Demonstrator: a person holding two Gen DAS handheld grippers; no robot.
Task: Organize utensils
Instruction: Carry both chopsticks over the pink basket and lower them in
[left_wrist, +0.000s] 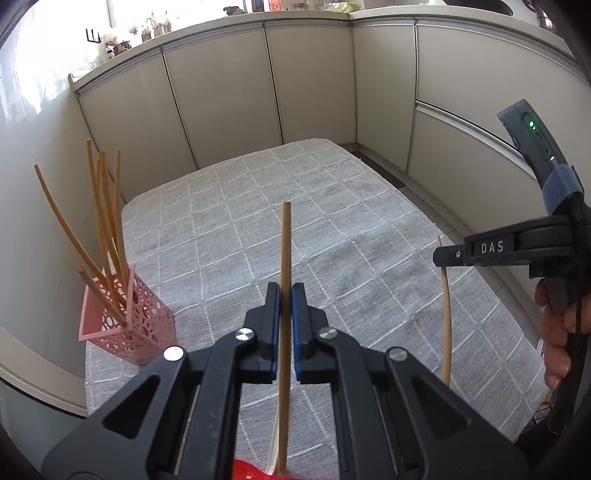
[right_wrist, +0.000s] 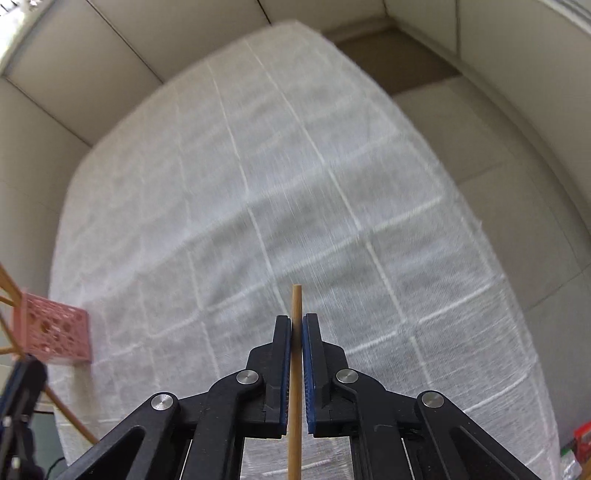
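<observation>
Standing at the lower left of the left wrist view, a pink perforated holder on a grey checked cloth contains several wooden chopsticks, leaning at different angles. White letters "DAS" are readable on the right gripper, entering from the right edge of that view with a hand below it. That gripper is clamped on a chopstick hanging down from its tips. At bottom centre, the left gripper is clamped on another chopstick, which runs up between its blue pads and pokes beyond the tips. The right wrist view is blurred; its chopstick likewise stands between closed pads.
</observation>
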